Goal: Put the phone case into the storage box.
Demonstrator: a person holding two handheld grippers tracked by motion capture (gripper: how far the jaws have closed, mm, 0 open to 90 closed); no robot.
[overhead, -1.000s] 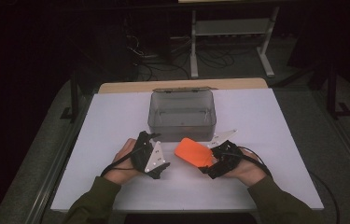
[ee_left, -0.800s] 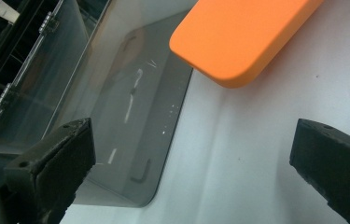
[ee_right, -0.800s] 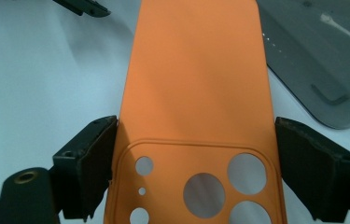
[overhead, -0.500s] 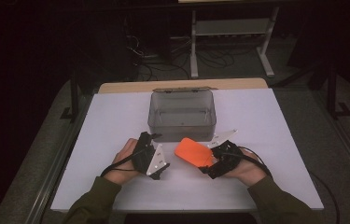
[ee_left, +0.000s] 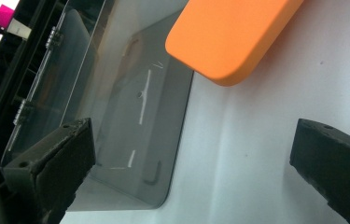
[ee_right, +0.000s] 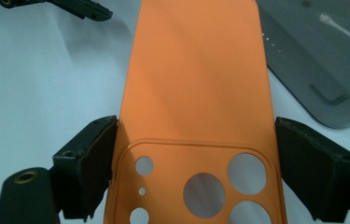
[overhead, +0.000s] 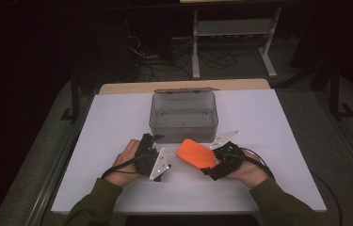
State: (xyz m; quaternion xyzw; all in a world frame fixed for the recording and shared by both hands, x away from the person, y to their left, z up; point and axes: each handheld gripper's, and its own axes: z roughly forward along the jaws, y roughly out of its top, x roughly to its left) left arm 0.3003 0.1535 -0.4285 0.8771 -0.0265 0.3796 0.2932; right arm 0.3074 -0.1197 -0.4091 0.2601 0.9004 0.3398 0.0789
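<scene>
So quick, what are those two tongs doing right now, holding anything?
Left tongs: open, holding nothing.
Right tongs: shut on the orange phone case.

orange phone case (ee_right: 196,93) clamped in right gripper (ee_right: 193,161), clear box (ee_right: 322,56) beside

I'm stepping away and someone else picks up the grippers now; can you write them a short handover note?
Right gripper: shut on the orange phone case, gripping it across its width at the camera-cutout end, just above the white table.
Left gripper: open, holding nothing, beside the case.
Clear plastic box: lid open, nothing visible inside, just beyond the case.
Done: case picked up.
Left: probably placing the case in the box and closing the lid.
</scene>
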